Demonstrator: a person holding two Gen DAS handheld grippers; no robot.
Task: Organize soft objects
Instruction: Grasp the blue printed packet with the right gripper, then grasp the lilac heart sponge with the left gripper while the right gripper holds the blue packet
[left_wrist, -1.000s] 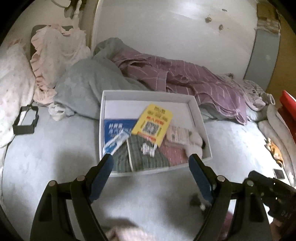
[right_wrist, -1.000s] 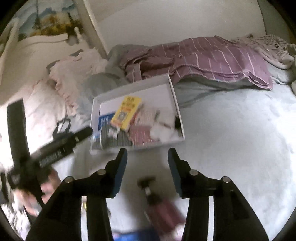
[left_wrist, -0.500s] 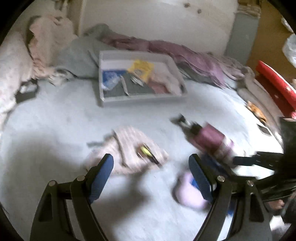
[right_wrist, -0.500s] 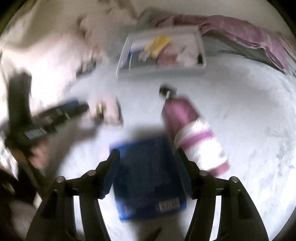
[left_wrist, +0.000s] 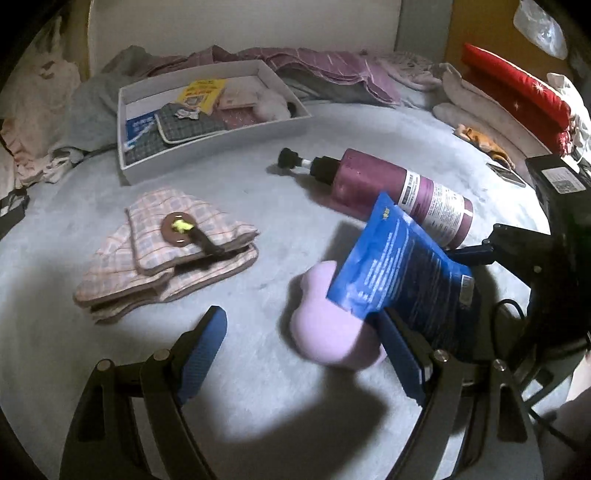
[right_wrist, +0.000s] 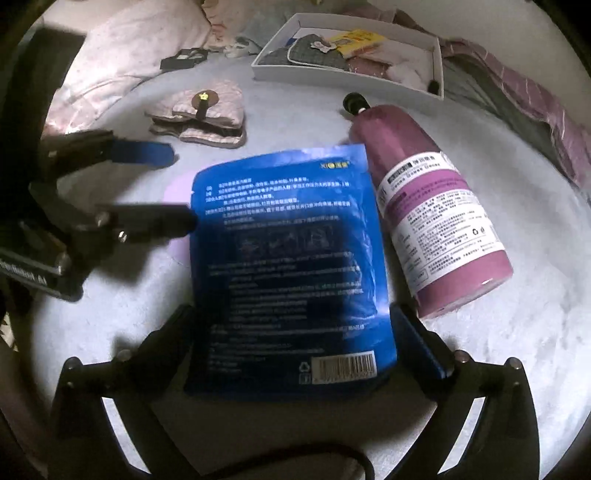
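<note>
Your right gripper (right_wrist: 291, 332) has its fingers on both edges of the blue pouch (right_wrist: 288, 258), holding it tilted up just beside the purple bottle (right_wrist: 436, 221). Your left gripper (left_wrist: 303, 354) hangs open and holds nothing, with a lilac soft lump (left_wrist: 325, 325) between its fingers, partly under the pouch. The folded checked cloth (left_wrist: 166, 254) lies well apart from the pouch, and the white box (left_wrist: 221, 147) sits beyond the cloth.

Bare bedcover (left_wrist: 258, 155) between white box (left_wrist: 221, 129) and checked cloth (left_wrist: 162, 251); purple bottle (left_wrist: 399, 192) blocks rightward
</note>
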